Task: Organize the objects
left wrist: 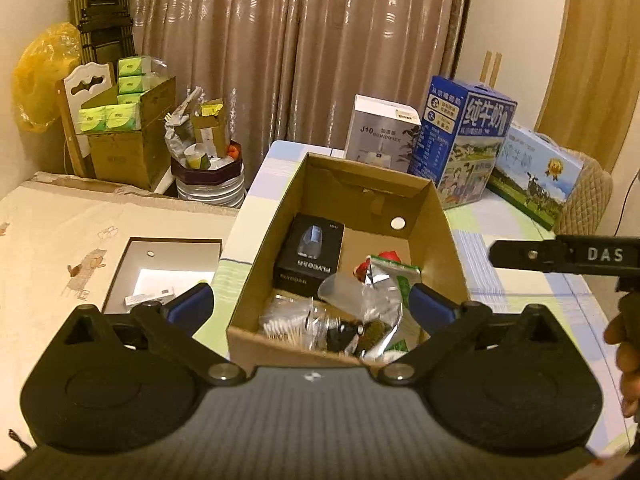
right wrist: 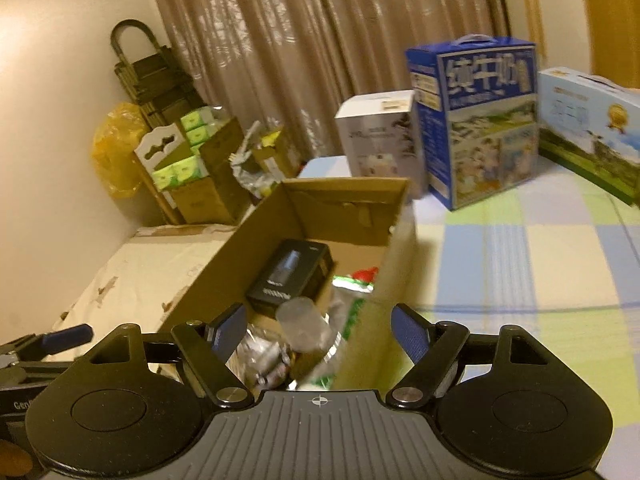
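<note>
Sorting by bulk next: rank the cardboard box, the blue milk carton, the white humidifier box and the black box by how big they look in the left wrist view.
1. cardboard box, nearest the camera, so partly inflated
2. blue milk carton
3. white humidifier box and black box: look alike; the black one sits nearer, so unranked

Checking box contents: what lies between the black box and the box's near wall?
In the left wrist view, a clear plastic cup, foil packets and cotton swabs lie between the black box and the cardboard box's near wall.

White box (left wrist: 382,132), upper centre: "J10 HUMIDIFIER". Blue carton (left wrist: 464,140), upper right: "纯牛奶". Black box (left wrist: 310,256) inside the cardboard box, centre: "FLYCO", upside down. Black gripper arm (left wrist: 568,258), right edge: "DAS".
</note>
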Motion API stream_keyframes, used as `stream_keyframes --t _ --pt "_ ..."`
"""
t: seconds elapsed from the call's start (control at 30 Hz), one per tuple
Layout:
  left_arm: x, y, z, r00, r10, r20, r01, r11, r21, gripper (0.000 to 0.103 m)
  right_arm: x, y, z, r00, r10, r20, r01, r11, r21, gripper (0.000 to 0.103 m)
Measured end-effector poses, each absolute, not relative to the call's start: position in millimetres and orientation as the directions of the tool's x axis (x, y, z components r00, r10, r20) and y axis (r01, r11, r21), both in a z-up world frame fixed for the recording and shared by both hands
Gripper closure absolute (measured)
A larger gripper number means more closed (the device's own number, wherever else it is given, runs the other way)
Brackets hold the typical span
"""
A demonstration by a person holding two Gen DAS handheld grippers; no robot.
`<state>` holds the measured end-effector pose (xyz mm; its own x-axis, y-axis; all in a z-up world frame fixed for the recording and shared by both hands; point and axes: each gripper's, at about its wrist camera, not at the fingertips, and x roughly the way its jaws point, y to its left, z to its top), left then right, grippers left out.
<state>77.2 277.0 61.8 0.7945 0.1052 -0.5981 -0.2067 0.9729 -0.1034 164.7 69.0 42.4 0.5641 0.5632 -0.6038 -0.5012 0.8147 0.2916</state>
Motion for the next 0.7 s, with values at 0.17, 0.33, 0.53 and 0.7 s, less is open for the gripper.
stream_keyframes --t 0.17,0.33,0.53,0.7 --pt "51.4 266.3 72.1 0.792 0.104 -0.601 -0.211 0.971 -0.11 0.001 125.6 54.1 51.7 0.576 0.542 -0.612 -0.501 0.826 0.259 0.026" --pt "24.4 252.2 76.8 0.776 0.095 -0.623 -0.212 0.97 -0.117 0.001 89.4 44.7 55.6 0.59 0.506 -0.63 -0.495 0.843 0.213 0.027" --pt "-5.2 234.8 79.9 0.769 0.095 -0.632 -0.214 0.97 -0.114 0.001 56.7 27.6 54.4 0.589 0.491 -0.642 -0.485 0.85 0.205 0.027" --pt "-19.8 219.6 79.5 0.753 0.105 -0.649 -0.21 0.974 -0.087 0.001 39.9 17.2 53.0 0.58 0.485 -0.654 -0.477 0.853 0.21 0.026"
